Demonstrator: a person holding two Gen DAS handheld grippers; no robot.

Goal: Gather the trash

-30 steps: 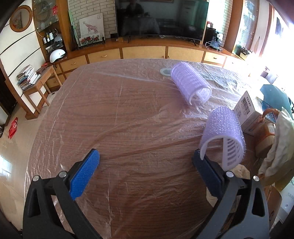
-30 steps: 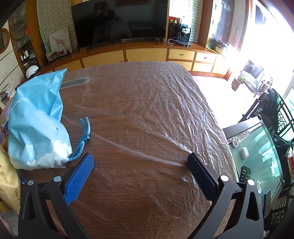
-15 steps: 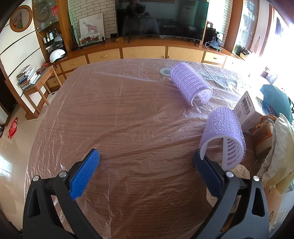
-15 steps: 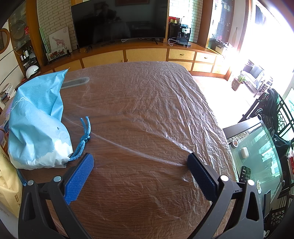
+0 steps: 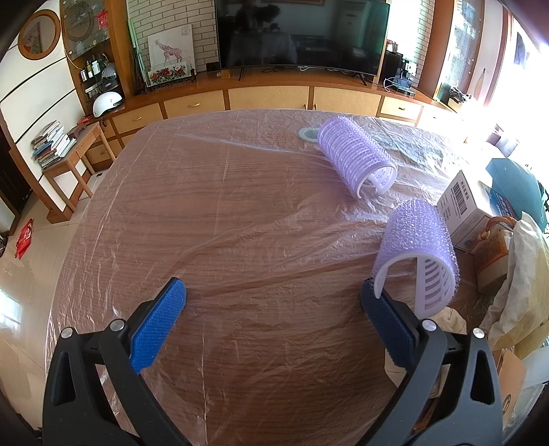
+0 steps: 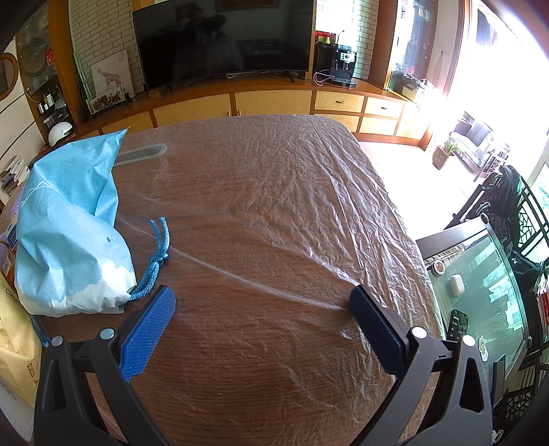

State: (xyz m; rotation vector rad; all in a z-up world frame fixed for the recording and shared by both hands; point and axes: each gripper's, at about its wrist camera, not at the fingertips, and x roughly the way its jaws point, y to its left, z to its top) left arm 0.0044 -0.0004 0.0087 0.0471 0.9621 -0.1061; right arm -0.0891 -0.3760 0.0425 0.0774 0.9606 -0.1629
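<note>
Trash on your left-wrist view comes down to two purple hair rollers lying on the wooden table (image 5: pixel 212 212), which is covered in wrinkled clear plastic film (image 5: pixel 240 240). The near roller (image 5: pixel 417 243) lies to the right, its open white end facing you and just beside the tip of your left gripper's (image 5: pixel 272 291) right finger; whether they touch you cannot tell. The far roller (image 5: pixel 355 154) lies well beyond it, toward the table's far edge, with a small pale ring (image 5: pixel 308 133) just behind it. Your left gripper's jaws stand wide apart with nothing between them but film. At the right edge sit a white carton (image 5: pixel 461 209) with a barcode, an orange-brown package (image 5: pixel 492 254) and crumpled cream paper (image 5: pixel 521 274). A television (image 5: pixel 298 32) stands on the long cabinet behind the table.

On your right-wrist view, a light blue drawstring bag (image 6: pixel 68 236) slumps on the table's (image 6: pixel 274 343) left side, its blue cord (image 6: pixel 156 260) trailing toward your right gripper's (image 6: pixel 260 298) left finger, whose tip is near the bag's white lower end. Your right gripper's jaws are also spread wide, holding nothing, with only the film (image 6: pixel 291 192) ahead. A yellow paper bag (image 6: pixel 17 346) shows at the lower left, and a glass-topped side table (image 6: pixel 480 274) stands to the right, beyond the table edge.
</note>
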